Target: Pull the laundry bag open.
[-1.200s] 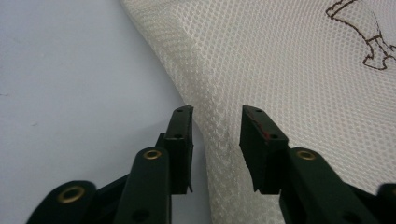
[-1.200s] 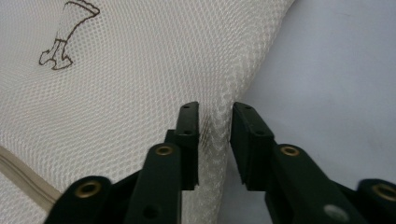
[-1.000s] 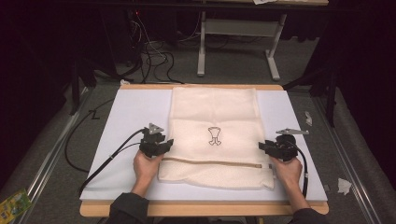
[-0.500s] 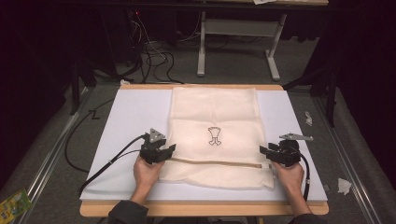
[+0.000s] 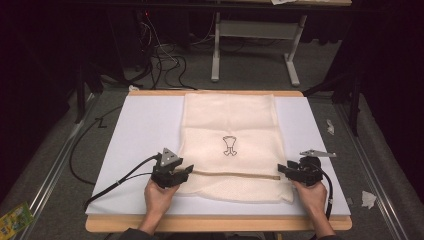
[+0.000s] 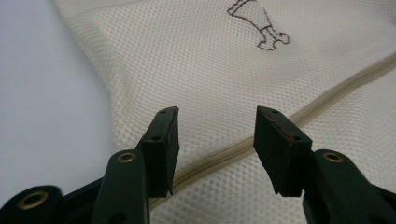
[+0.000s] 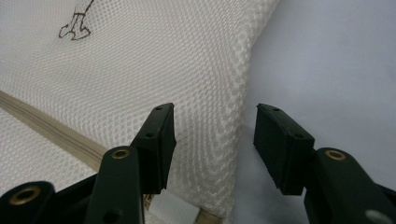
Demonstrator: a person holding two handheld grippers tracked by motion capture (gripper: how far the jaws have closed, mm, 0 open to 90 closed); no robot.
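Between the two spread, empty tongs, left (image 5: 186, 171) and right (image 5: 283, 170), both just opened, the mesh bag (image 5: 230, 125) lies lengthwise away from the person; each side edge sits equally near its tongs

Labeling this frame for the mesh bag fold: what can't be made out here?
- Mesh bag contents, all views: the weave is not see-through enough to tell.
- Zipper slider, high view: too small to find; in both gripper views the frame edge cuts the zipper off.
- Small drawing on the bag, high view: too small to identify; in the gripper views the top edge cuts it off.
- Left tongs and right tongs: whether they touch the bag.
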